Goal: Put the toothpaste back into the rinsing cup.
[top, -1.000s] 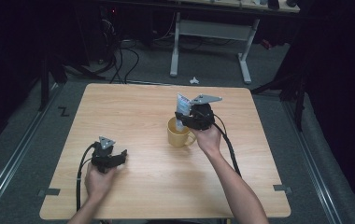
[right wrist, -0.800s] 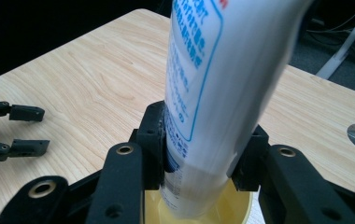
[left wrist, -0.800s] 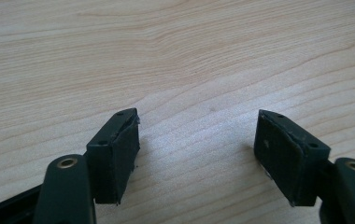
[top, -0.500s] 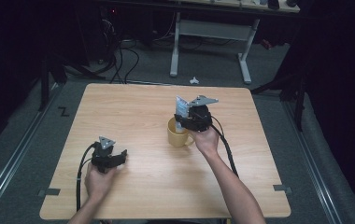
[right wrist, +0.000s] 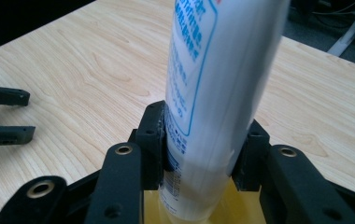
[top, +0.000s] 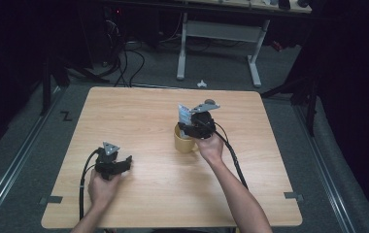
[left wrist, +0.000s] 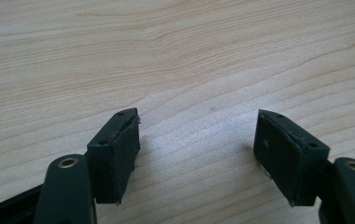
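I hold a white tube (right wrist: 213,93) with blue print and a blue-framed label panel in my right gripper (right wrist: 203,154), its jaws pressed against both sides of its lower body. It stands nearly upright, tilting slightly, with its bottom end down inside a yellow mug (top: 185,141). The mug sits upright on the wooden table (top: 139,111), a little right of the table's middle. The tube's top sticks out above the mug's rim, pale with blue marks (top: 184,114).
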Tool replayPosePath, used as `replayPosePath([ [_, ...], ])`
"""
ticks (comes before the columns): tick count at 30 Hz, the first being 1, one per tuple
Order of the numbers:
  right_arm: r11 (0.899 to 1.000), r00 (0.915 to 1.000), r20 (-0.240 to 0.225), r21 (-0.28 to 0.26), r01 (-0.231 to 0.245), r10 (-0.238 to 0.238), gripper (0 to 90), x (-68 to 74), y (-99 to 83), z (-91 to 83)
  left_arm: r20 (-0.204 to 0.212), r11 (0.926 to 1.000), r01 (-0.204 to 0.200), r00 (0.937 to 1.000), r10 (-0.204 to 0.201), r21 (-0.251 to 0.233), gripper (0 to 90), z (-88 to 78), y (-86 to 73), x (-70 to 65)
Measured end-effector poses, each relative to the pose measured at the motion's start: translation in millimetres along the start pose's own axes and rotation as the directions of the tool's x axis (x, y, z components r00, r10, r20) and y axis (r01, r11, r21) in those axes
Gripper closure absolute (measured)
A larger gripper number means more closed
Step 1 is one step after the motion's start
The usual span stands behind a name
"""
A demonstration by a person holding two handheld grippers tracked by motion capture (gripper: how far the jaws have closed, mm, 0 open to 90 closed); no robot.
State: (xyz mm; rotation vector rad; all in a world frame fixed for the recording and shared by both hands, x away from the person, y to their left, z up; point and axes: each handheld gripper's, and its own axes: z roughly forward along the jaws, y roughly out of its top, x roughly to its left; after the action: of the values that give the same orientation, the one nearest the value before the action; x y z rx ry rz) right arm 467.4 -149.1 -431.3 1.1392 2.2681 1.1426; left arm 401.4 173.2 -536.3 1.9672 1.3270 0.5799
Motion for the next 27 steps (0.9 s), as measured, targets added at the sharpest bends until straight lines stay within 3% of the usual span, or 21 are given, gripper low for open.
replayPosePath([
  [14,1.000,1.0000,0.000,0.015,0.002,-0.002,63.0,-1.5,-10.4,9.4,-0.001,1.0000,0.000,1.0000,0.000,0.000,31.8,0.1,0.0,-0.2],
  [27,0.998,0.9999,0.007,0.061,-0.014,0.013,62.8,-3.2,-14.2,17.8,-0.001,1.0000,0.001,1.0000,-0.001,-0.001,31.8,0.2,0.1,-0.2],
])
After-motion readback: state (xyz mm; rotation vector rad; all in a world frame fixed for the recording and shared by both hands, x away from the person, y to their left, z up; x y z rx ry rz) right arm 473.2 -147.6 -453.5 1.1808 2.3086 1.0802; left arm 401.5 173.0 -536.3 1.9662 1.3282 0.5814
